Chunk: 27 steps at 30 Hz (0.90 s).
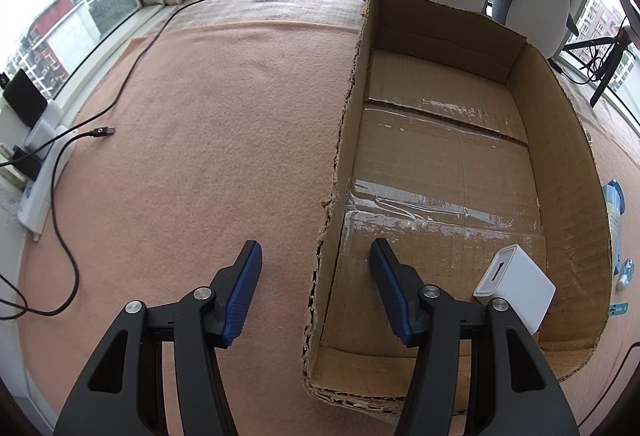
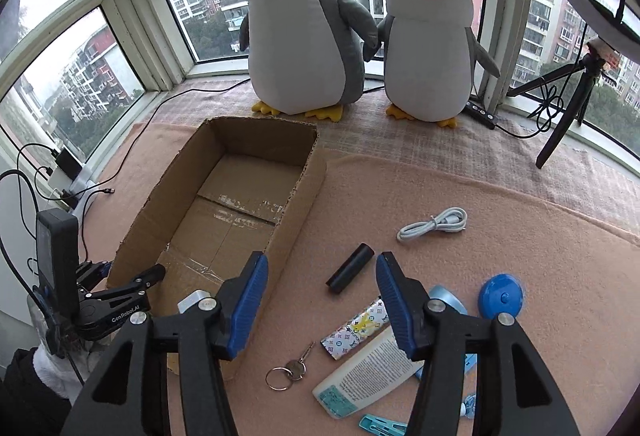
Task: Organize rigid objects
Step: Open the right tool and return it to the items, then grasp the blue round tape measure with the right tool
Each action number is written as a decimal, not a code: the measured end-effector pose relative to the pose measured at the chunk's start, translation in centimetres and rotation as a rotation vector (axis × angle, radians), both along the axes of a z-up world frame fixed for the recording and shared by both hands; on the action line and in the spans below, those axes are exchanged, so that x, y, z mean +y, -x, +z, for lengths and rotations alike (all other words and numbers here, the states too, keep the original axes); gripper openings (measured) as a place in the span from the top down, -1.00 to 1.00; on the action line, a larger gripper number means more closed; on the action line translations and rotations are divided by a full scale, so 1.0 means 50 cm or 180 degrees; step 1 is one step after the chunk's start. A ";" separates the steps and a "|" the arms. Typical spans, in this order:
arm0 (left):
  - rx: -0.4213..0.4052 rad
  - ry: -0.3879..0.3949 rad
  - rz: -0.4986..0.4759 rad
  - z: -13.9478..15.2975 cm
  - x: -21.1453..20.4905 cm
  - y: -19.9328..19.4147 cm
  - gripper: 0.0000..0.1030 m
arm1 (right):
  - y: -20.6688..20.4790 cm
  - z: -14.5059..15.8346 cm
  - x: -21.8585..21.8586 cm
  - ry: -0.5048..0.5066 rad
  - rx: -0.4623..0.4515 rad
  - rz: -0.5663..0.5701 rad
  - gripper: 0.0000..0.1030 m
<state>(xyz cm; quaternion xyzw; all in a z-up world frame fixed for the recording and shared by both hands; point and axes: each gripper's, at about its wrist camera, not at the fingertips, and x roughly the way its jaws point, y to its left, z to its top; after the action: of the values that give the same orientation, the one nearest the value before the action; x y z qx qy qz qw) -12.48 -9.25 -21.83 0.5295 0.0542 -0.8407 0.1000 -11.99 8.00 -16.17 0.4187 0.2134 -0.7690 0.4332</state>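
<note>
I see the peach blanket [image 2: 500, 195] spread across the window ledge, with the cardboard box [image 2: 308, 191] lying open on its left half and two plush penguins [image 2: 304, 35] standing along the far edge by the glass. My left gripper [image 1: 316, 260] is spread wide and holds nothing; one finger hangs over the blanket, the other over the box floor, straddling the box's torn left wall. A white charger block [image 1: 516, 280] lies in the box's near right corner, just beside that inner finger. My right gripper [image 2: 320, 272] is also wide open and empty, poised above the blanket to the right of the box. Between and just beyond its fingers lies a black cylinder [image 2: 351, 268]; nearer me are a white lotion bottle [image 2: 368, 372], a patterned bar [image 2: 354, 332], a blue disc [image 2: 502, 296], a coiled white cable [image 2: 434, 224] and keys on a ring [image 2: 288, 374].
</note>
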 end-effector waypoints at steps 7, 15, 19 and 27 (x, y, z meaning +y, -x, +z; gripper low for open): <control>-0.0002 0.0006 -0.0001 0.000 0.000 0.000 -0.11 | 0.095 -0.020 0.072 -0.0161 0.0074 -0.0399 -0.11; -0.0002 0.0004 0.0003 0.000 0.000 0.000 -0.11 | 0.205 -0.070 0.147 -0.0420 -0.0112 -0.0856 -0.11; -0.0002 0.0005 0.0004 0.000 0.000 0.000 -0.11 | 0.240 -0.090 0.171 -0.0500 -0.0235 -0.1039 -0.11; -0.0003 0.0006 0.0006 0.000 0.000 0.000 -0.11 | 0.271 -0.127 0.179 -0.0655 -0.0451 -0.1134 -0.12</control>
<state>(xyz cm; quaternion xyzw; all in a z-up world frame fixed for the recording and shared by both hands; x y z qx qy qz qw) -12.47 -9.23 -21.81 0.5297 0.0539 -0.8404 0.1013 -25.52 16.93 -22.50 0.5448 0.1824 -0.7763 0.2593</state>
